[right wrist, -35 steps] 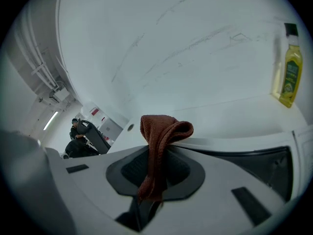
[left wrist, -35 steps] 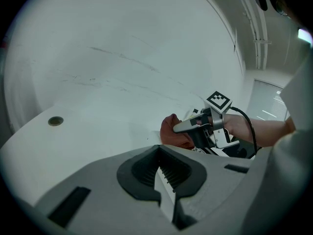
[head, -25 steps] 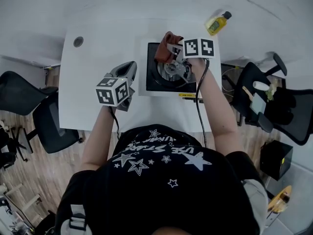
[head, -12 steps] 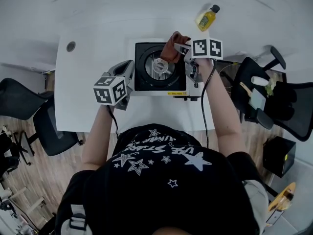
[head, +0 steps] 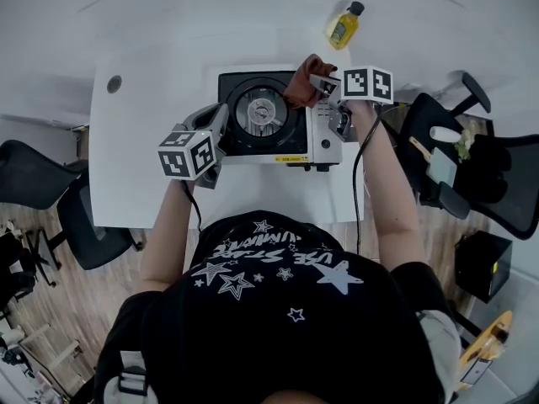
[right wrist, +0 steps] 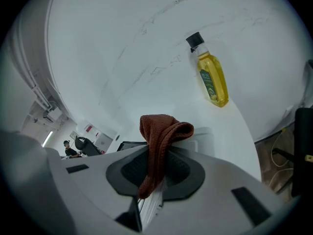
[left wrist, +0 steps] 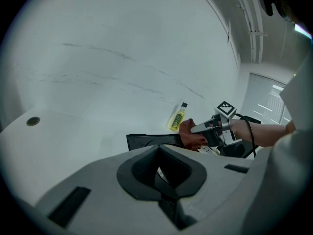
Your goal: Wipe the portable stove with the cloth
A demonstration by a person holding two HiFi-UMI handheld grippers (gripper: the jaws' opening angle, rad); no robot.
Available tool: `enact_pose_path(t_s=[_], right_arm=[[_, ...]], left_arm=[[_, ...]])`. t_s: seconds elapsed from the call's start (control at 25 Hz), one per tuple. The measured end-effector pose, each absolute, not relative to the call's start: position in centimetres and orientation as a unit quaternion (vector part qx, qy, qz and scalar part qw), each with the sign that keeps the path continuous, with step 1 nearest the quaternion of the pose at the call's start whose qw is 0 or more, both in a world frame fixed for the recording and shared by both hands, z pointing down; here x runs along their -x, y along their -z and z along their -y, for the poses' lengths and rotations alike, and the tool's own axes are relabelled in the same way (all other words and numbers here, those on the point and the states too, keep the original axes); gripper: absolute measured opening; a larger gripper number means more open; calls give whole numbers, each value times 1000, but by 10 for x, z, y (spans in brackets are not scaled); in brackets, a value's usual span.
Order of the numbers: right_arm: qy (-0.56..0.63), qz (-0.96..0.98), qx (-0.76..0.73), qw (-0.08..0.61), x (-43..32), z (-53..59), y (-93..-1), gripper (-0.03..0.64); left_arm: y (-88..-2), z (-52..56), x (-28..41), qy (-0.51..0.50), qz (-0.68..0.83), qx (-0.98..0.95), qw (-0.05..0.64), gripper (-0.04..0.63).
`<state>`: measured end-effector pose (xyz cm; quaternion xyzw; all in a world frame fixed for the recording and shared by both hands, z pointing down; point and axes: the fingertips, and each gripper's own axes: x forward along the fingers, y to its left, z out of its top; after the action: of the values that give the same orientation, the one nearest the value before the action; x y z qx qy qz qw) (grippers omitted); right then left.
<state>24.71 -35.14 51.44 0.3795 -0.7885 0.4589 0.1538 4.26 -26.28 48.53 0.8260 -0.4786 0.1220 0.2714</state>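
The portable stove, black-topped with a round burner and a silver right section, sits on the white table. My right gripper is shut on a reddish-brown cloth over the stove's back right corner. In the right gripper view the cloth hangs folded between the jaws. My left gripper stands at the stove's left edge, jaws together with nothing between them. From the left gripper view I see the stove, the cloth and the right gripper.
A yellow oil bottle stands on the table behind the stove. Black office chairs flank the table at left and right. A round cable hole is at the table's far left.
The right gripper with the cloth has moved from over the burner to the stove's back right corner. The left gripper has stayed by the stove's left edge.
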Motion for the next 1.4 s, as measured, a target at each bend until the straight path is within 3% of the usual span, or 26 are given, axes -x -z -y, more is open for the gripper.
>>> enact_pose_path(t_s=[1.0,1.4], right_arm=[[-461,744,-464,135,-338,345,-512,63],[-433,774,-447,113,-291,318,-466,63]], left_arm=[[-489,261,-37,-113,481,-824,279,5],[-484,251,-20,-95,464,-833,287,5]])
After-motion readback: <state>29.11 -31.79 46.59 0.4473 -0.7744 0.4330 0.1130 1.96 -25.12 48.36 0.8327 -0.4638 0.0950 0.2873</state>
